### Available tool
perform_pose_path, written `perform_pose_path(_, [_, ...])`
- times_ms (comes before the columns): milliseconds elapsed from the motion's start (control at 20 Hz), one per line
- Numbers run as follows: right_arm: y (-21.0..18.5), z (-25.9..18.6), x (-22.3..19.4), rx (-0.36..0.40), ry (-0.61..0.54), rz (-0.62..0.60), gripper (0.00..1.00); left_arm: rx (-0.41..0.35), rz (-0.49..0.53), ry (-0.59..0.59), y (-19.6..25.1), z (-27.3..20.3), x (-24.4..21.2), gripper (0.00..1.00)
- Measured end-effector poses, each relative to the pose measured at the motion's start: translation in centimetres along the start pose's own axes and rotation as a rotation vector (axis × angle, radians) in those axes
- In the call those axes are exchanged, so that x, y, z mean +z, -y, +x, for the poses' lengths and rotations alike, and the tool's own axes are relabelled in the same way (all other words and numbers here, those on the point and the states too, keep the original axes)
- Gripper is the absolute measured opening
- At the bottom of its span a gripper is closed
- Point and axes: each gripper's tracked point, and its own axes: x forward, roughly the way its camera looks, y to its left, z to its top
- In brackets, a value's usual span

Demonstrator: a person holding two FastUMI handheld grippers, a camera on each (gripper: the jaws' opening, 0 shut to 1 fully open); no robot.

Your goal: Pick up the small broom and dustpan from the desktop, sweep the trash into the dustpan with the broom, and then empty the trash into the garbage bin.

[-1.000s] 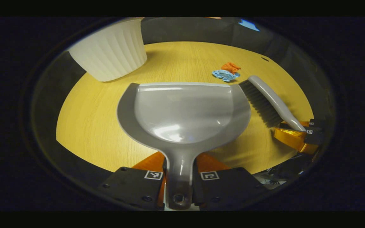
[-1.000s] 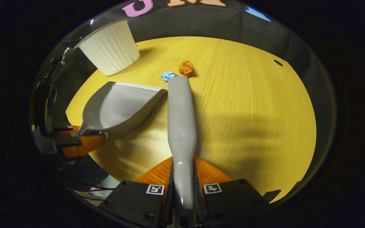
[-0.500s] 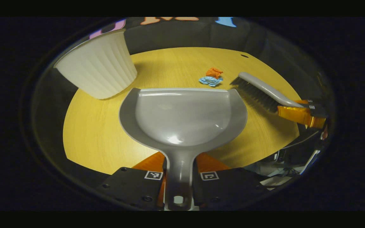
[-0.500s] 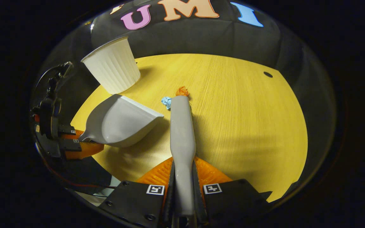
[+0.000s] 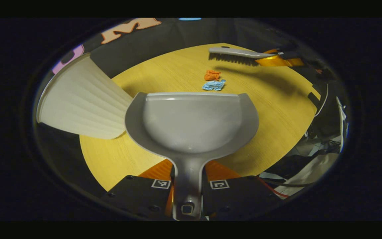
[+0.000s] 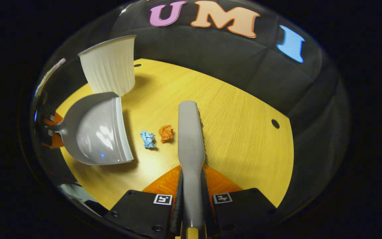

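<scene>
My left gripper [image 5: 188, 184] is shut on the handle of the grey dustpan [image 5: 191, 122], whose front lip faces two paper scraps, one blue [image 5: 213, 85] and one orange [image 5: 212, 75], lying just beyond it on the wooden desktop [image 5: 274, 99]. In the right gripper view the dustpan [image 6: 98, 132] sits left of the blue scrap [image 6: 148, 139] and orange scrap [image 6: 166, 133]. My right gripper [image 6: 191, 199] is shut on the grey broom [image 6: 190, 132], which stretches forward just right of the orange scrap. The broom [image 5: 237, 54] hangs above the table beyond the scraps in the left gripper view, bristles down.
A white ribbed garbage bin [image 5: 81, 103] stands at the desktop's left, close to the dustpan; it appears as the bin [image 6: 109, 69] behind the dustpan in the right gripper view. A small dark hole [image 6: 275, 123] marks the tabletop. Cables [image 5: 310, 156] hang past the table's right edge.
The broom has swung from beside the dustpan round to the far side of the scraps and lifted. The dustpan has turned so its lip squarely faces the scraps, nearer the bin.
</scene>
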Motion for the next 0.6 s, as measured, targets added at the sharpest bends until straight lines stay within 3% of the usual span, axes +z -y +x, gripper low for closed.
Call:
perform_pose_path(250, [-1.1, 3.5, -0.6, 0.060, -0.057, -0.104, 0.27, -0.051, -0.032, -0.040, 0.7, -0.2, -0.4, 0.31])
perform_pose_path(300, [-1.9, 3.3, -0.7, 0.089, -0.057, -0.123, 0.31, -0.055, -0.038, -0.038, 0.7, -0.3, -0.3, 0.29])
perform_pose_path(600, [-8.5, 0.4, -1.7, 0.314, -0.073, -0.277, 0.30, -0.073, -0.084, -0.052, 1.0, 0.0, -0.7, 0.29])
